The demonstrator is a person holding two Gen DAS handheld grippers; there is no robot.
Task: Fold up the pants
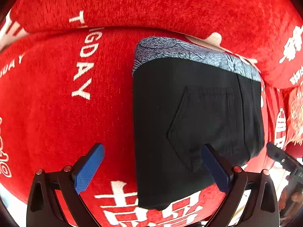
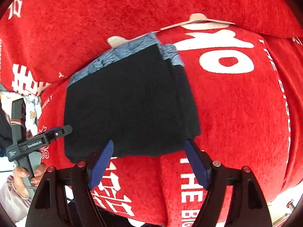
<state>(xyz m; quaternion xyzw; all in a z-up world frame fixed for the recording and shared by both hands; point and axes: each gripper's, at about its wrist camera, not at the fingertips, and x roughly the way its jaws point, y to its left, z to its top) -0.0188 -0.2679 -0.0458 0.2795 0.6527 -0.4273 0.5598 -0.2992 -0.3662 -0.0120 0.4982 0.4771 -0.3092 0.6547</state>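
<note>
Black pants (image 1: 189,117) folded into a compact stack near the red blanket's (image 1: 56,104) back fold — soft, limp, light. Left gripper (image 1: 153,170) and right gripper (image 2: 149,160): jaws wide, empty. Pinch all layers at an edge.

Pants (image 2: 130,104) patterned waistband motion-blurred, white lettering on red blanket (image 1: 56,113) cut off — frame edges.

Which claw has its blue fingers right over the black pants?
The left claw: one blue finger overlaps the folded black pants. The right claw sits just off their near edge. Both are open.
</note>
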